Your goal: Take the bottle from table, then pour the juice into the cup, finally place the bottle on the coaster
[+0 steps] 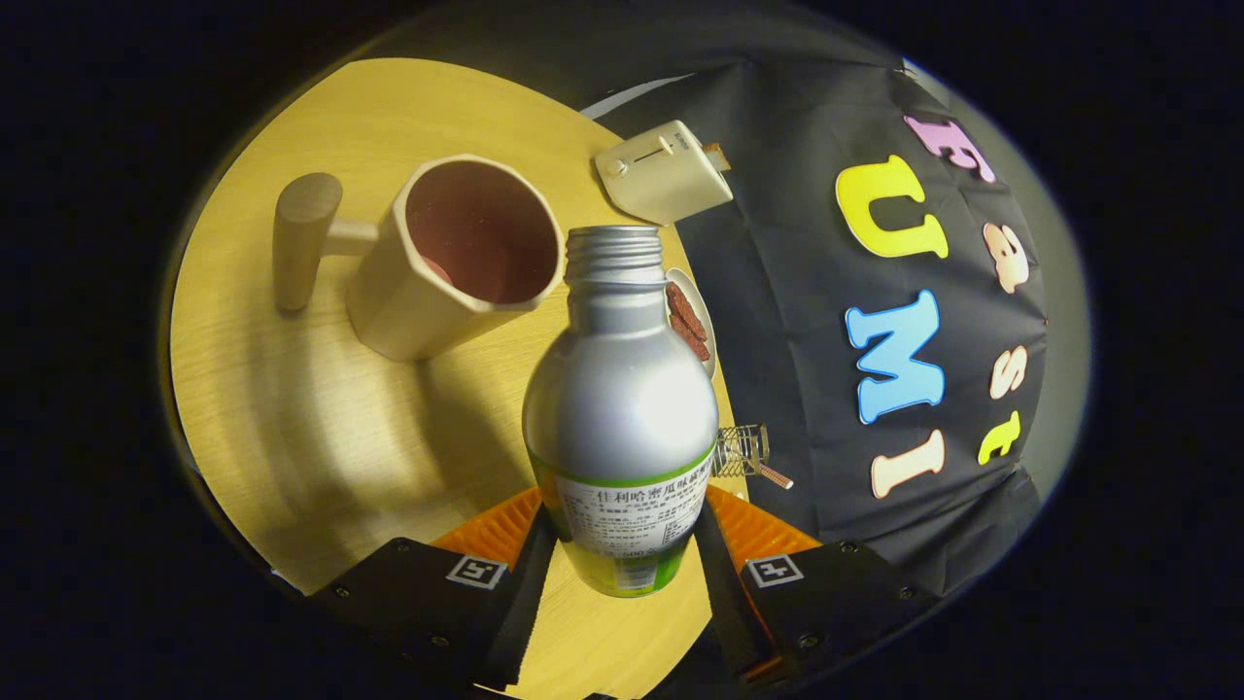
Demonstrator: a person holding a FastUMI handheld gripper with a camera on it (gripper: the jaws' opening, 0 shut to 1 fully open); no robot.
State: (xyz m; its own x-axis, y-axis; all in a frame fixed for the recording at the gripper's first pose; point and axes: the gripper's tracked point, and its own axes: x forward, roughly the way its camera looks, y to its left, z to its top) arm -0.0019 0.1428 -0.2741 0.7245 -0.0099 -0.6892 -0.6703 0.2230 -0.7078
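tool point(622, 544) is clamped low on the open bottle point(622, 408), tilted toward the cup point(457, 258), so juice could easily miss the rim and spill onto the bench point(292, 418).

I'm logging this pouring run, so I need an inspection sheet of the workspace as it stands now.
Surface: round wooden table, lit from the side, shadows across it.
Job's things: silver bottle, uncapped, held between the fingers, its mouth near the cup's rim; cup with a wooden side handle, interior dark, contents cannot be told. Coaster: nothing seen.
Clutter: small plate with brown pieces behind the bottle; cream toaster-like box beyond it; small wire rack at the table edge.
Tongs: tongs shut on the bottle's labelled lower body.
Cables: nothing seen.
Surroundings: black cloth booth wall.
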